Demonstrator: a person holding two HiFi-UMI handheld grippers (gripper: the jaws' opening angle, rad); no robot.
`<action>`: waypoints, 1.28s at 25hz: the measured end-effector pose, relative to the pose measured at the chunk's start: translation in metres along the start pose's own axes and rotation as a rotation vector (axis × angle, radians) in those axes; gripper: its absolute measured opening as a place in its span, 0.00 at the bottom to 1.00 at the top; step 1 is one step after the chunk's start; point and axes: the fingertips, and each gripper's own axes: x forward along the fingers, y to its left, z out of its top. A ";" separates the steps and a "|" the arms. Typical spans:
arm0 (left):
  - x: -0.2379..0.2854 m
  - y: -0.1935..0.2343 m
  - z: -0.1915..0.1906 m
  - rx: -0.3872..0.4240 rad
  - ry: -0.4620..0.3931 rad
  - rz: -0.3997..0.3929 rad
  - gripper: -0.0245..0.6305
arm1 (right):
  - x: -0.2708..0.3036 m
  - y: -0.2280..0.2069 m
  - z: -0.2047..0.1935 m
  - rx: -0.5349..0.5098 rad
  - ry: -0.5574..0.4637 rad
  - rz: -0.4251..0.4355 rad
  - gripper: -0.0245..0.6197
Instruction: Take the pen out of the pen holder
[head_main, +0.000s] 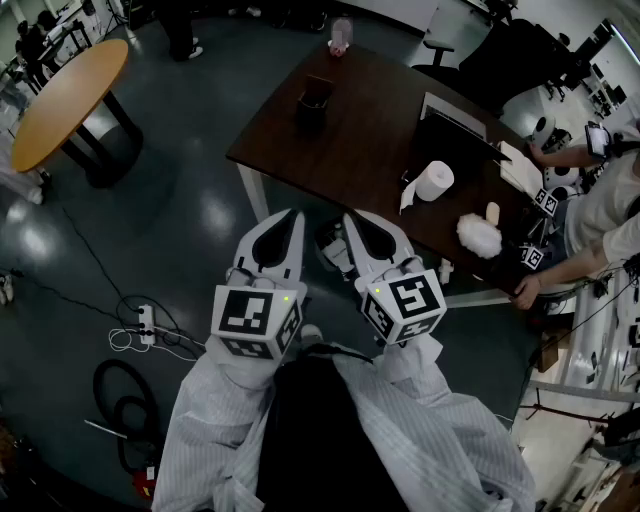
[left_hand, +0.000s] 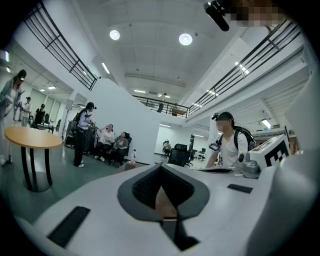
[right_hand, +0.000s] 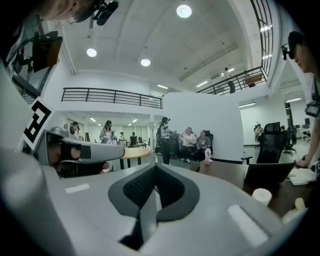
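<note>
Head view: any progress yet?
– None, I judge: the left tool (head_main: 292, 222) and the right tool (head_main: 354, 222) are pressed together, empty, well short of the worktop (head_main: 370, 140). The pen holder (head_main: 313, 100) stands at twelve o'clock from them. The pen is too small to see, so the whole job remains.

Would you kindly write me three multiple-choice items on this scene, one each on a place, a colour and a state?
1. Where is the pen holder? A on the dark table; B on the floor; C on a chair.
2. What colour is the round table top? A blue; B orange-tan; C black.
3. How do the left gripper jaws stand? A wide apart; B on a pen; C together, empty.
Answers: 1 A, it stands near the dark table's far edge; 2 B, the head view shows it so; 3 C, the pads meet with nothing between.
</note>
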 end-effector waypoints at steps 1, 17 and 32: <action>0.000 0.000 0.000 0.000 0.000 0.000 0.04 | 0.000 0.000 0.000 -0.001 0.000 0.000 0.04; 0.004 -0.001 -0.012 0.001 0.013 0.033 0.04 | -0.005 -0.010 -0.008 -0.013 0.004 0.000 0.04; 0.059 0.092 -0.019 -0.033 0.036 0.097 0.04 | 0.100 -0.021 -0.023 -0.017 0.060 0.051 0.04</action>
